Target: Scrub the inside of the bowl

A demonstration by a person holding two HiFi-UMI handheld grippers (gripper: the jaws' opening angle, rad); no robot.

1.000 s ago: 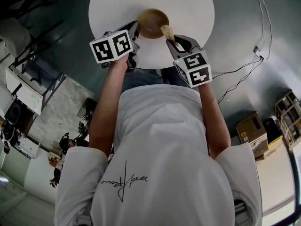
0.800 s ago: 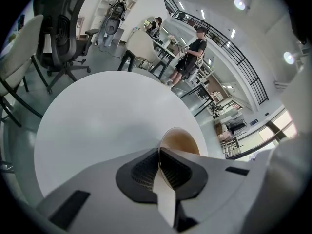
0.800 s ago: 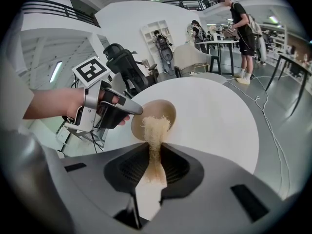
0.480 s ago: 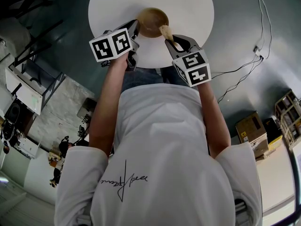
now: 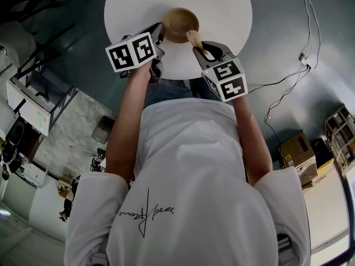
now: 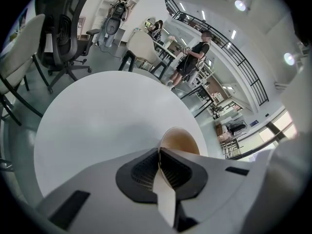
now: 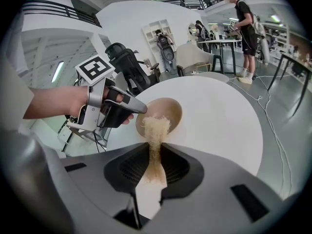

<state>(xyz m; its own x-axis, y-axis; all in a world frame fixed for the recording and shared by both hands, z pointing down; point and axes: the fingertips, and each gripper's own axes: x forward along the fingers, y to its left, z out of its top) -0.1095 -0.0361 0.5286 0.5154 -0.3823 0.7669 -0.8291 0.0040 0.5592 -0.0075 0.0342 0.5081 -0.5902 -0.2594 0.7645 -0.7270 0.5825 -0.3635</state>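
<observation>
A brown wooden bowl (image 5: pixel 180 24) stands on the round white table (image 5: pixel 222 10), near its front edge. My left gripper (image 5: pixel 160 36) is shut on the bowl's near-left rim; in the left gripper view the thin rim (image 6: pixel 159 145) runs between the pads, with the bowl (image 6: pixel 181 143) just beyond. My right gripper (image 5: pixel 199 46) is shut on a pale fibrous scrubber (image 5: pixel 194 37). The scrubber's frayed end (image 7: pixel 156 126) hangs over the bowl's near rim (image 7: pixel 161 112). The left gripper (image 7: pixel 139 110) shows at the bowl's left edge in the right gripper view.
Office chairs (image 6: pixel 63 23) stand beyond the table on the left. A person (image 6: pixel 192 57) stands at desks further back. Cables (image 5: pixel 288 82) trail over the floor on the right, near a cardboard box (image 5: pixel 297 151).
My right gripper has shifted slightly left and towards the bowl with the scrubber. The left gripper and the bowl have stayed put.
</observation>
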